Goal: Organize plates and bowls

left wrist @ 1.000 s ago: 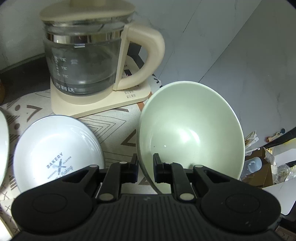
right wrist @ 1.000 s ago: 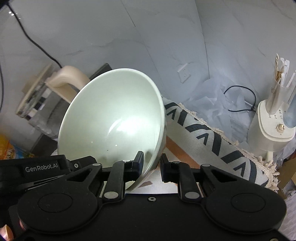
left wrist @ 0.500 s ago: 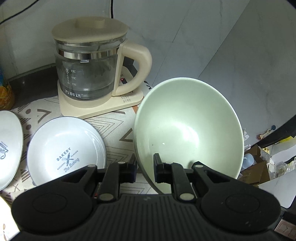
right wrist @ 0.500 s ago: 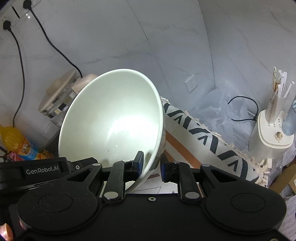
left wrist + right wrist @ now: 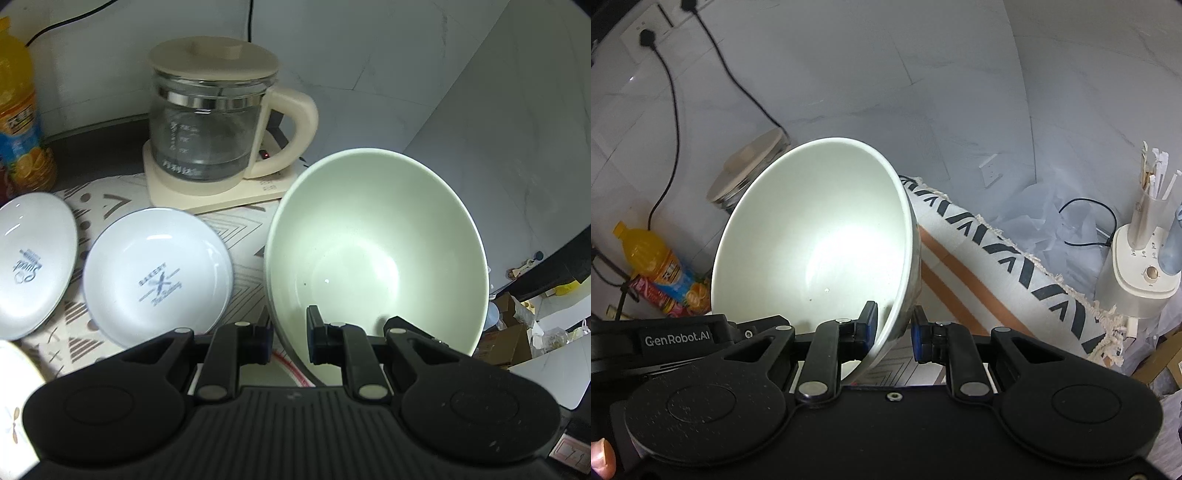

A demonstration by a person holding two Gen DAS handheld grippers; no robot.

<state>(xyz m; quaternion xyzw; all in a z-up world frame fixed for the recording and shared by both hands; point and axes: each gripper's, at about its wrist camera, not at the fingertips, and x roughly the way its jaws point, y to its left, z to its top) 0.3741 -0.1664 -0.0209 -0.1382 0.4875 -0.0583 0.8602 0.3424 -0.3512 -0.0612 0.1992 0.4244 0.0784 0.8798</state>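
Observation:
A large pale green bowl [image 5: 376,254] is held up in the air, tilted. My left gripper [image 5: 289,334] is shut on its near-left rim. My right gripper [image 5: 894,326] is shut on the opposite rim of the same bowl [image 5: 816,243]. Below, on a patterned mat [image 5: 243,229], lie a white "Bakery" plate [image 5: 157,273] and a second white plate [image 5: 29,258] at the left. The edge of another white dish [image 5: 14,398] shows at the lower left.
A glass kettle with a cream lid and base [image 5: 214,125] stands behind the plates. An orange drink bottle [image 5: 18,118] stands at the far left. A rolled patterned cloth [image 5: 1008,258] and a cream appliance [image 5: 1141,269] lie to the right, by the wall.
Both grippers have risen with the bowl. The kettle, plates and orange bottle now sit lower and farther in view, and more of the mat shows.

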